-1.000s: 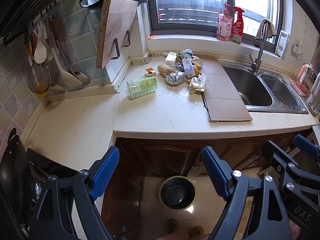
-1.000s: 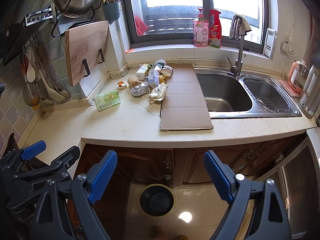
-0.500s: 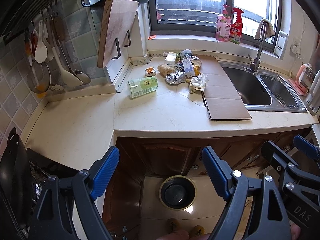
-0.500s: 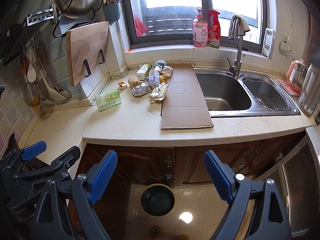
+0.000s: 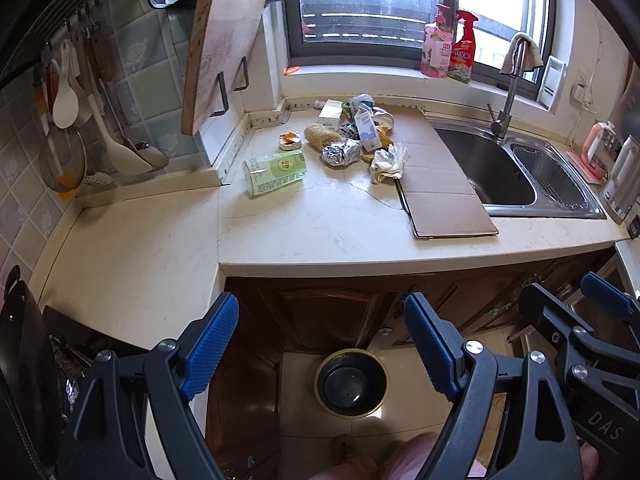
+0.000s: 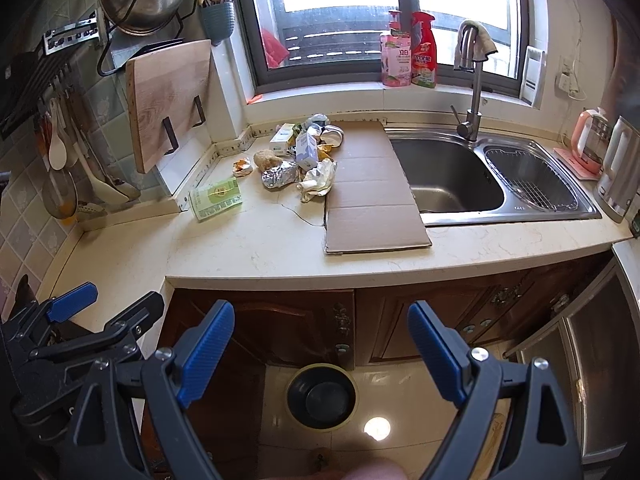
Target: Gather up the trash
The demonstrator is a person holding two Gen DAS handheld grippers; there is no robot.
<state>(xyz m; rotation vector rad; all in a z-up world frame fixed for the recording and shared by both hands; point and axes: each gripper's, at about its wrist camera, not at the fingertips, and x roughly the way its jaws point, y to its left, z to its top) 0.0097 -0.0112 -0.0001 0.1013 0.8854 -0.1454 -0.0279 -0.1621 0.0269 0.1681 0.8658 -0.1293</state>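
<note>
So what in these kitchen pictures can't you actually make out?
- Print on the green packet: too small, both views.
- Trash pile: the rear pieces are hidden by the front ones.
- Bin contents: dark inside.
- Black pan: cut by left view's edge.
- Sink near side: hidden under the cardboard.

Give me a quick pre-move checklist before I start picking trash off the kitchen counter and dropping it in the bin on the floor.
1. Left claw open and empty: ok.
2. Right claw open and empty: ok.
3. Trash bin on the floor below the counter, mouth uncovered: ok.
4. Trash pile in view: foil ball, green packet, crumpled wrapper on the counter: ok.
5. Claws within reach of the pile: not ok, both hang out in front of the cabinet doors, short of the counter edge.
6. Whether the cardboard sheet counts as trash: cannot tell.
</note>
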